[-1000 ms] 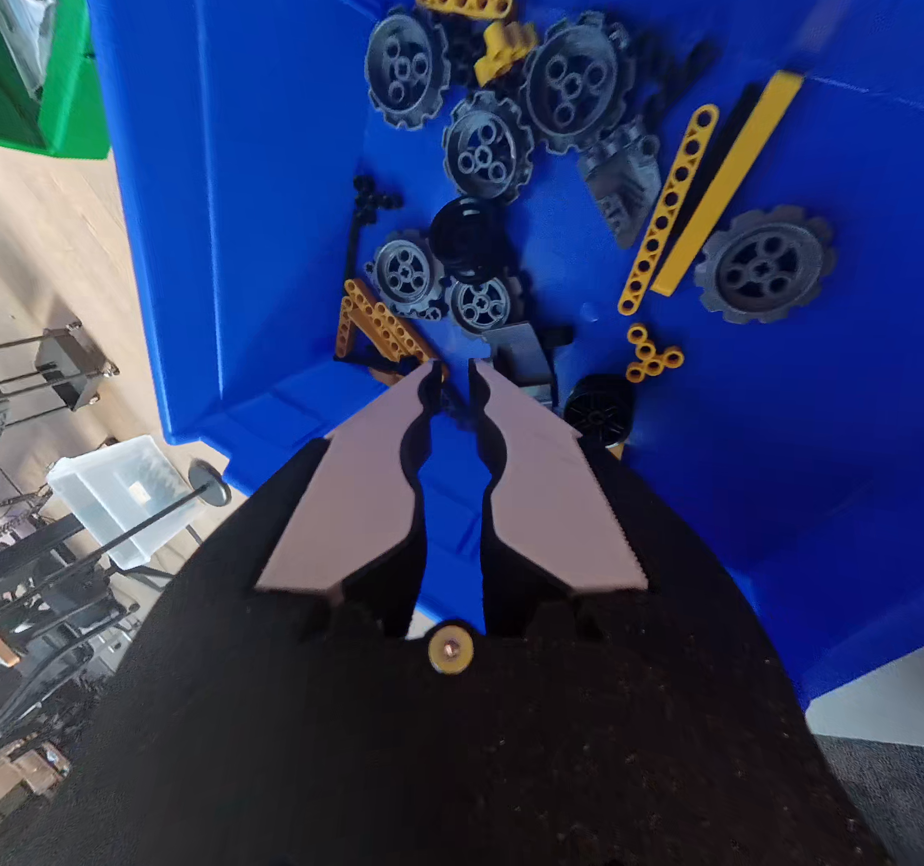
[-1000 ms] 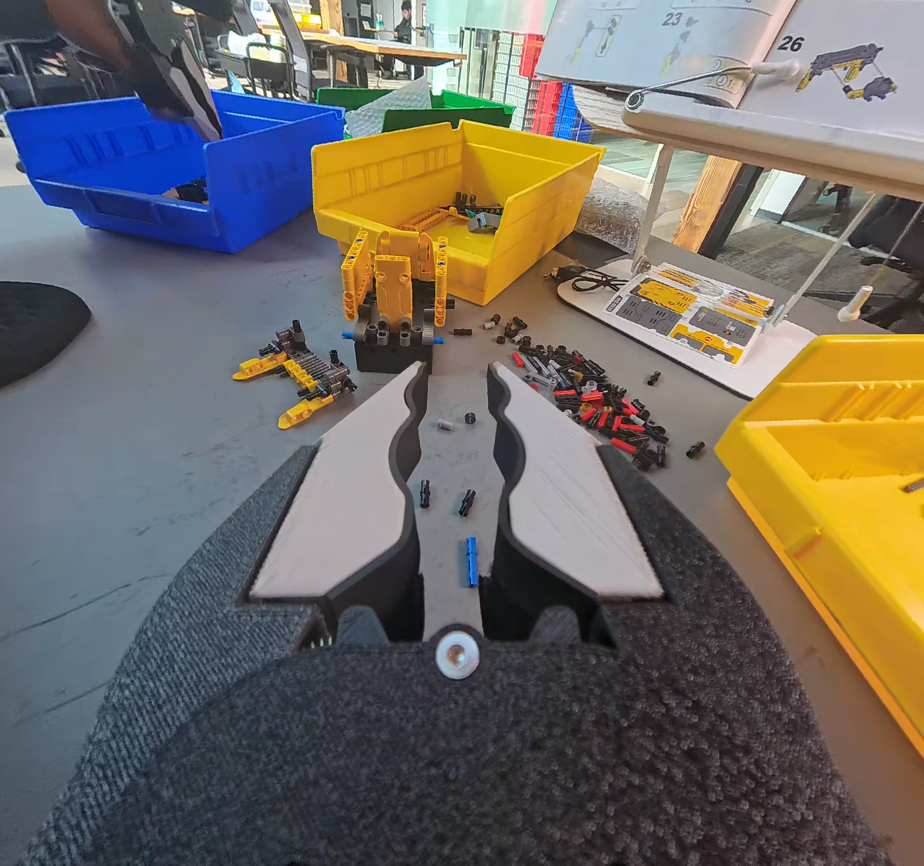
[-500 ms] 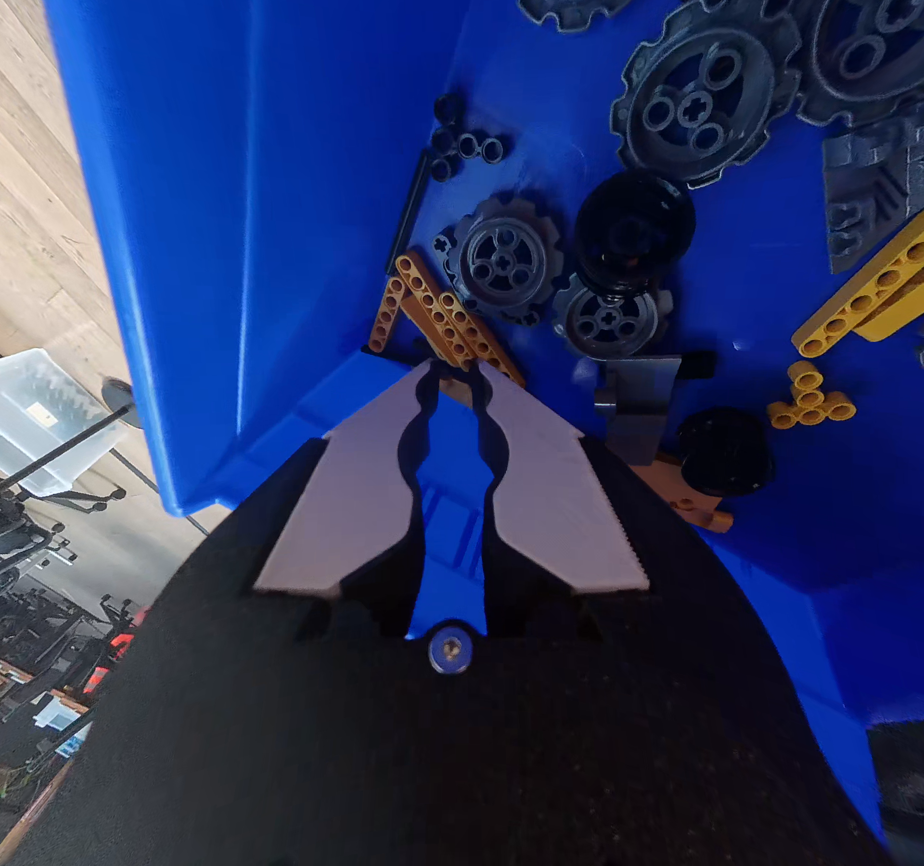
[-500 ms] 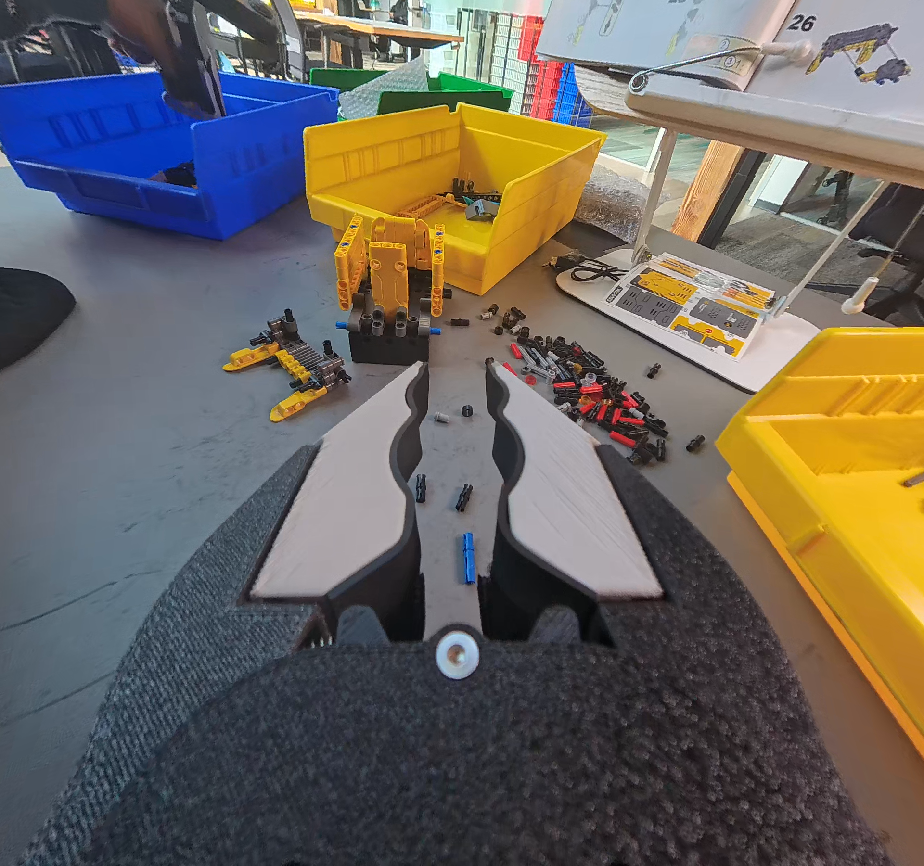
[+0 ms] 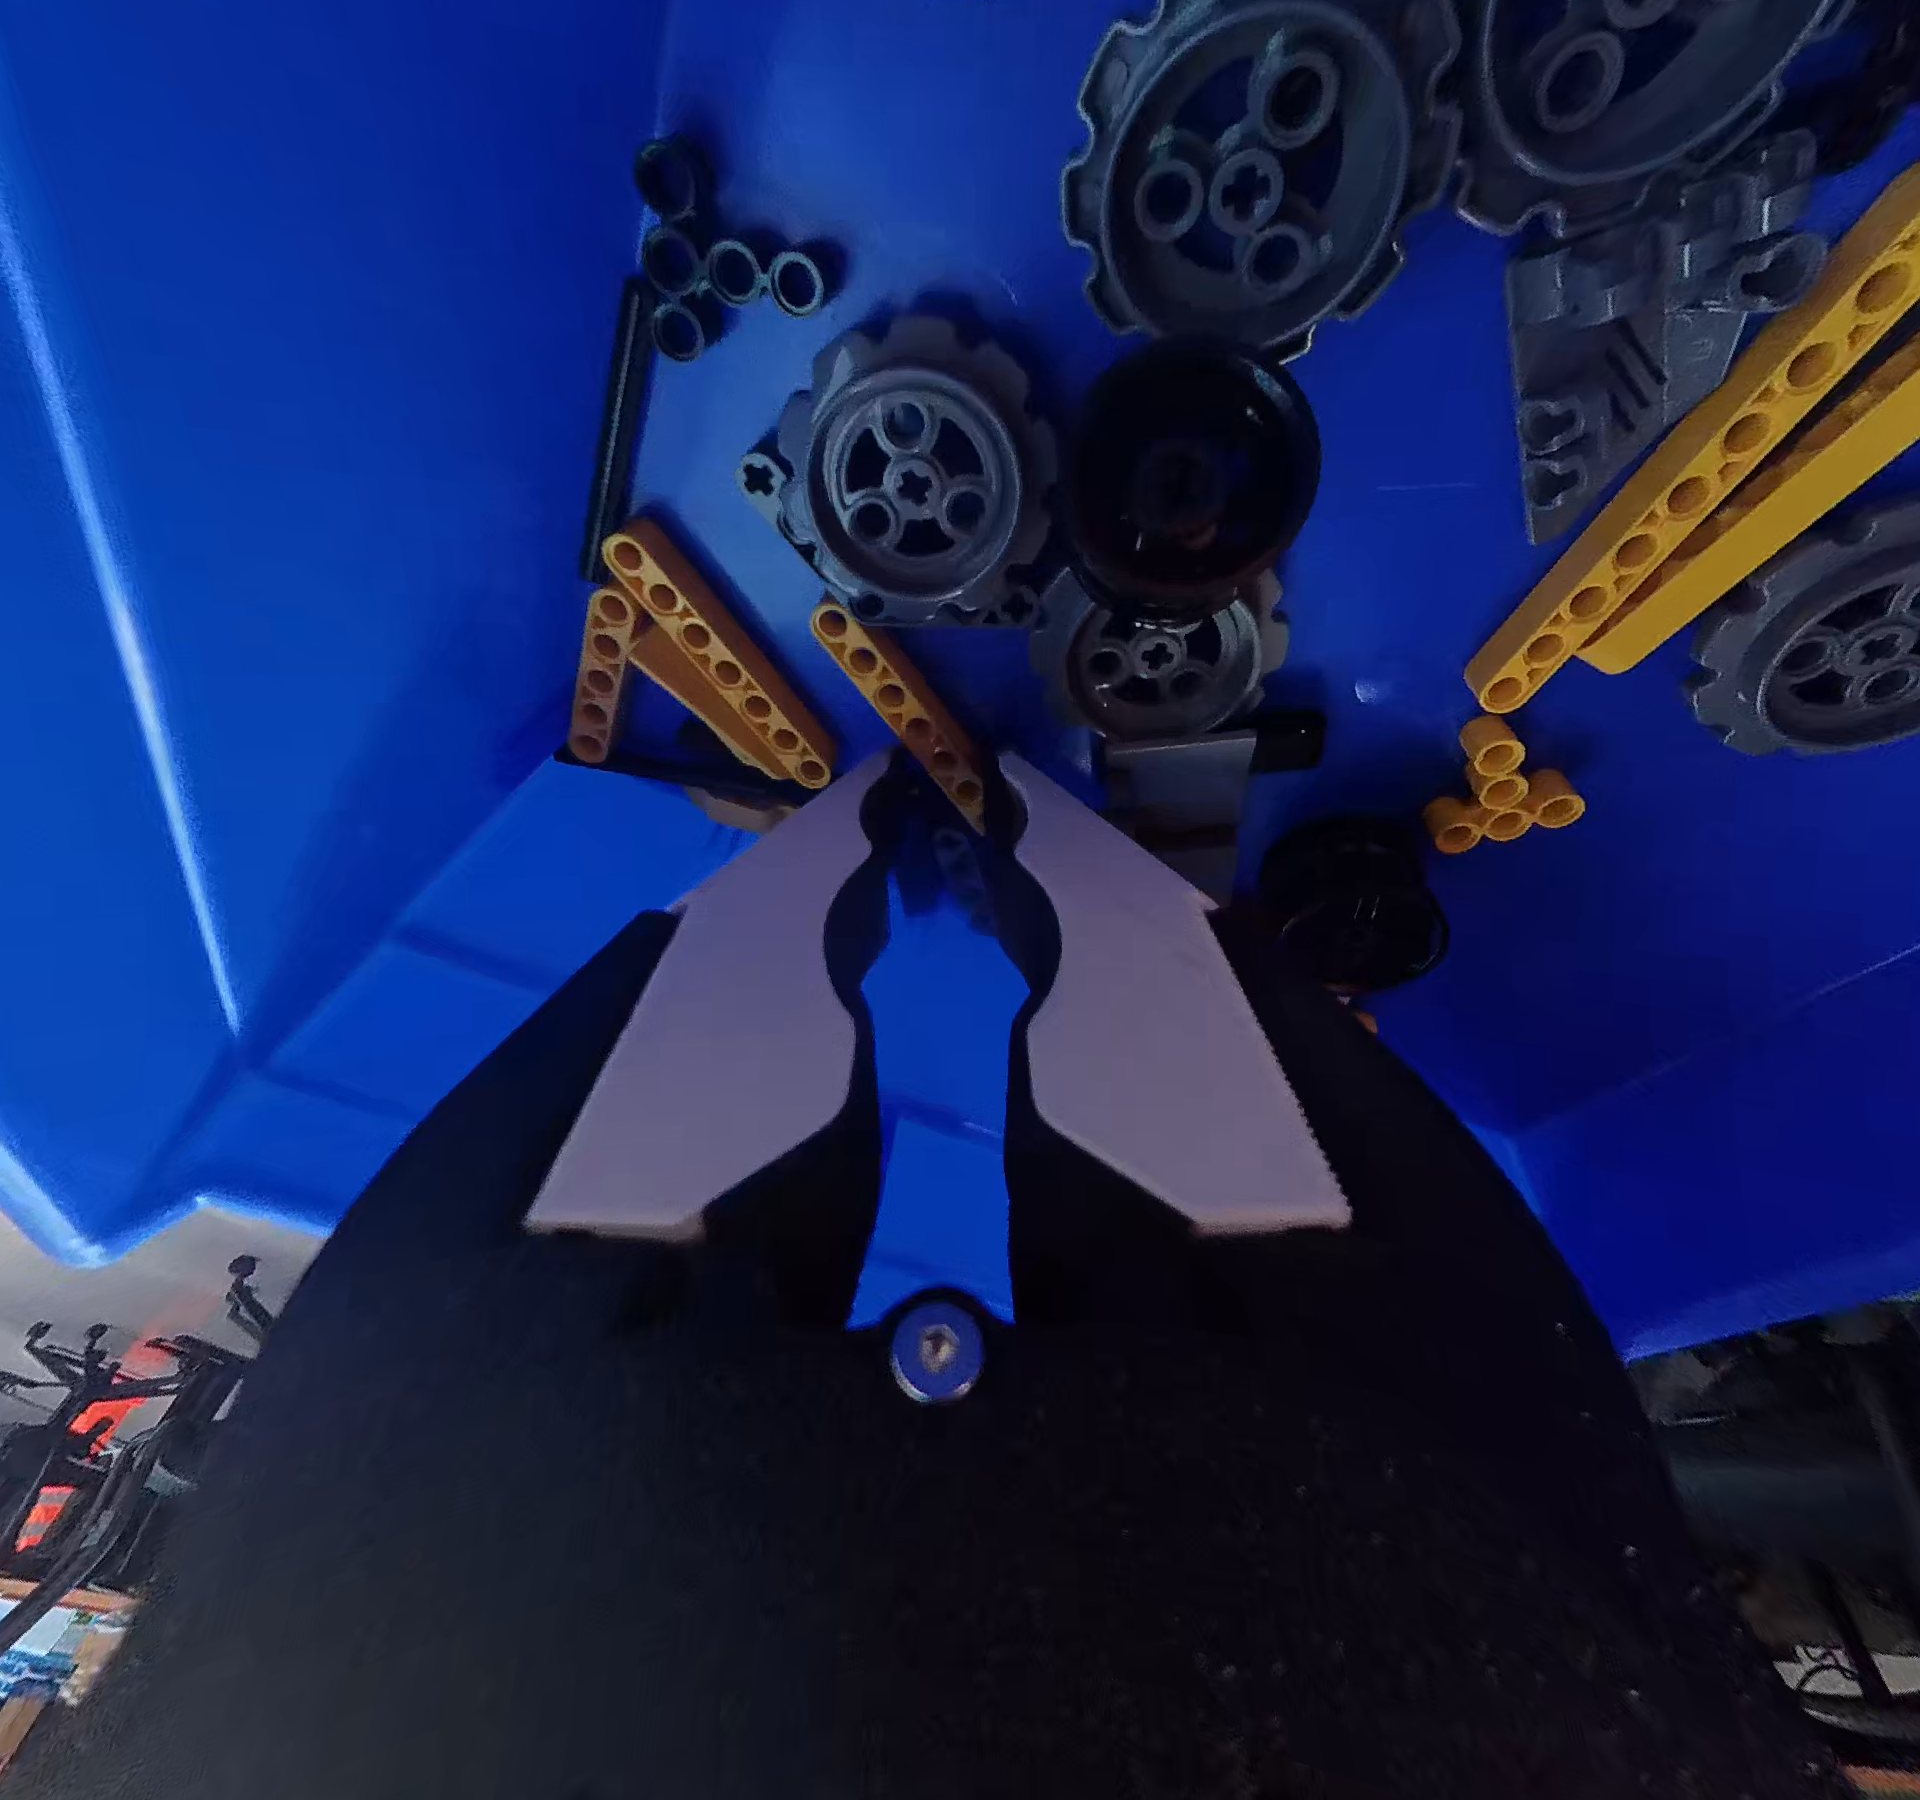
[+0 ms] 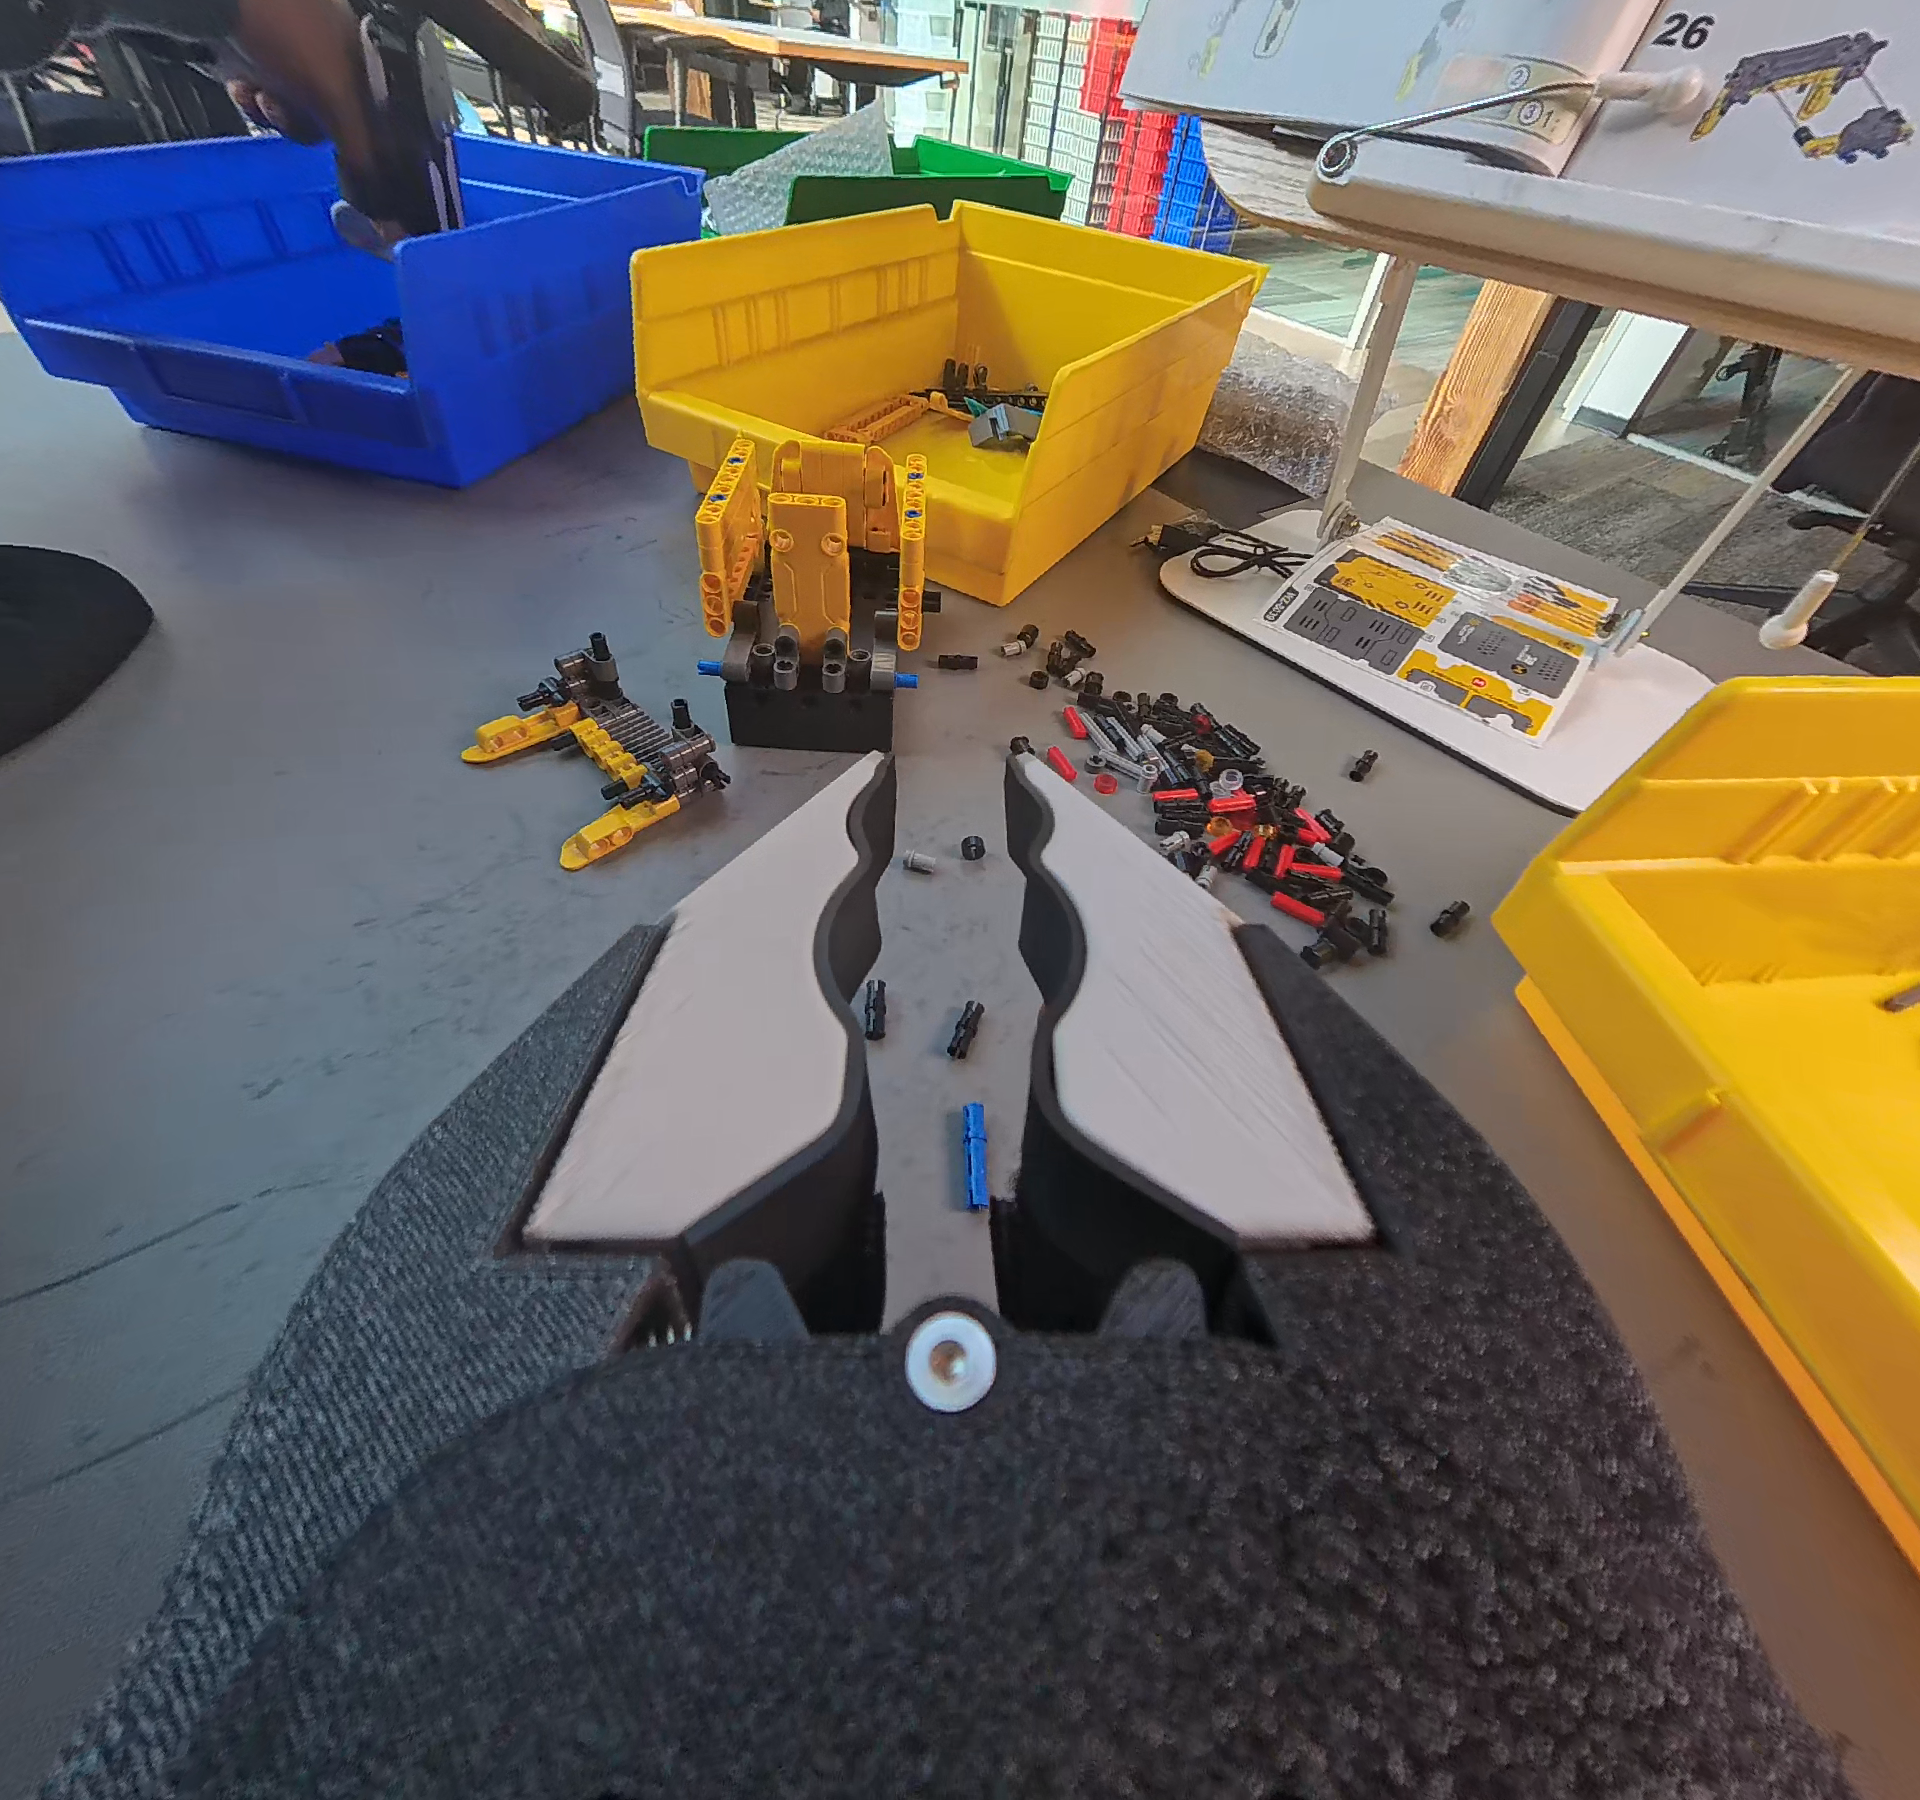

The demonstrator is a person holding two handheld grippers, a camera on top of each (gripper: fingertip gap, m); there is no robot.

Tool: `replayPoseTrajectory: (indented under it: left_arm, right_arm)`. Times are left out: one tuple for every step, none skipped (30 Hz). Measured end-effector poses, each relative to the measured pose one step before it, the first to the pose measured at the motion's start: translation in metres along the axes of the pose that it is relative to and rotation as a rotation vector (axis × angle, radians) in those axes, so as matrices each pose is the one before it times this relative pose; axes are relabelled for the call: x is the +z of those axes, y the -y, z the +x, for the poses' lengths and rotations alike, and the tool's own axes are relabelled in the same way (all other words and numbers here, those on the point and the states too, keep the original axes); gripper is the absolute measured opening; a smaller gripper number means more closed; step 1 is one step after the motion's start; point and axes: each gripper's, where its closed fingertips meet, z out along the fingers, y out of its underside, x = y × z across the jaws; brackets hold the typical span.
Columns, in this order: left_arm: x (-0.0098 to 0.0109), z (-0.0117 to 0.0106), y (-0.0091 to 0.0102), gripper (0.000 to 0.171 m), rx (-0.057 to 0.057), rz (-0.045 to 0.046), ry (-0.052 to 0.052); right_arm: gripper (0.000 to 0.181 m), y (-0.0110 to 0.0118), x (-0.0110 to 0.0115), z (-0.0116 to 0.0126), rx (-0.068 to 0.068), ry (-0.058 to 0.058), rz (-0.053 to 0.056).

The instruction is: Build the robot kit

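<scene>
Down in the blue bin (image 5: 312, 400), my left gripper (image 5: 940, 774) sat with its tips either side of an orange holed beam (image 5: 899, 701), jaws a little apart, not clamped on it. Grey gear wheels (image 5: 920, 483) lay just beyond. Over the grey table (image 6: 260, 919), my right gripper (image 6: 948, 763) hung released above loose pins (image 6: 961, 1028), near the yellow-black assembly (image 6: 810, 597).

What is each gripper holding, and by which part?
Nothing. The left gripper is open, straddling the orange beam at its near end; right gripper open, empty.
</scene>
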Motion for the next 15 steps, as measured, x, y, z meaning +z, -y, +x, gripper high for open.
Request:
replayPoseTrajectory:
  left_arm:
    - [0.00062,-0.00005,0.00026,0.013,-0.0089,0.00573,-0.0042]
    - [0.00061,-0.00004,0.00027,0.013,-0.0087,0.00575,-0.0044]
    - [0.00035,-0.00011,0.00029,0.013,-0.0074,0.0053,-0.0041]
    - [0.00046,-0.00008,0.00031,0.013,-0.0071,0.00446,-0.0036]
    - [0.00014,-0.00014,0.00025,0.013,-0.0043,0.0034,-0.0019]
    - [-0.00017,-0.0009,0.00035,0.011,0.0042,0.00498,0.0076]
    - [-0.00015,-0.00252,0.00003,0.008,0.0077,0.00458,0.0211]
    - [-0.00028,-0.00217,-0.00092,0.007,0.0015,-0.00006,0.0176]
    - [-0.00121,-0.00136,-0.00061,0.007,0.0,0.00689,0.0111]
    - [-0.00285,-0.00168,-0.00008,0.007,0.0002,0.01492,0.0129]
    - [-0.00475,-0.0022,-0.00017,0.006,0.0021,0.01863,0.0165]
    - [-0.00639,-0.00153,0.00034,0.007,0.0043,0.02428,0.0124]
    - [-0.00771,-0.00179,0.0009,0.007,-0.0004,0.02896,0.0102]
    - [-0.00815,-0.00245,0.00055,0.007,-0.0065,0.02551,0.0112]
    - [-0.00833,-0.00217,-0.00006,0.007,-0.0046,0.02064,0.0107]
  right_arm:
    - [0.02,-0.00008,0.00015,-0.00028,0.0006,0.002,-0.0009]
    - [0.02,-0.0003,0.00014,-0.0002,0.0008,0.002,-0.0017]
    - [0.02,-0.00026,0.00022,-0.00006,0.0001,0.0004,-0.0016]
    - [0.02,-0.00018,0.00003,-0.00013,-0.0006,0.0003,-0.0008]
    - [0.02,0.00001,0.00006,-0.00012,-0.0008,0.0004,-0.0001]
    - [0.019,0.00002,0.00003,-0.0001,-0.0011,-0.0004,0.0]
    - [0.019,-0.00017,0.00004,0.00006,-0.001,-0.0009,-0.0007]
    - [0.019,-0.00028,0.00018,0.00001,-0.0004,-0.0005,-0.0018]
    - [0.019,-0.00012,0.00006,0.00008,-0.0008,-0.0011,-0.0004]
    - [0.019,0.00051,-0.00028,-0.00008,-0.0022,-0.001,0.0026]
    - [0.019,0.00094,-0.00061,-0.00009,-0.0028,-0.001,0.0058]
    - [0.019,0.00111,-0.00081,0.00073,-0.0017,-0.0061,0.0068]
    - [0.019,0.00108,-0.00085,0.0014,0.0009,-0.0083,0.007]
    - [0.019,0.0011,-0.00065,0.00084,0.0056,-0.001,0.0066]
    - [0.02,0.00103,-0.00059,0.00088,0.0075,-0.0002,0.0061]
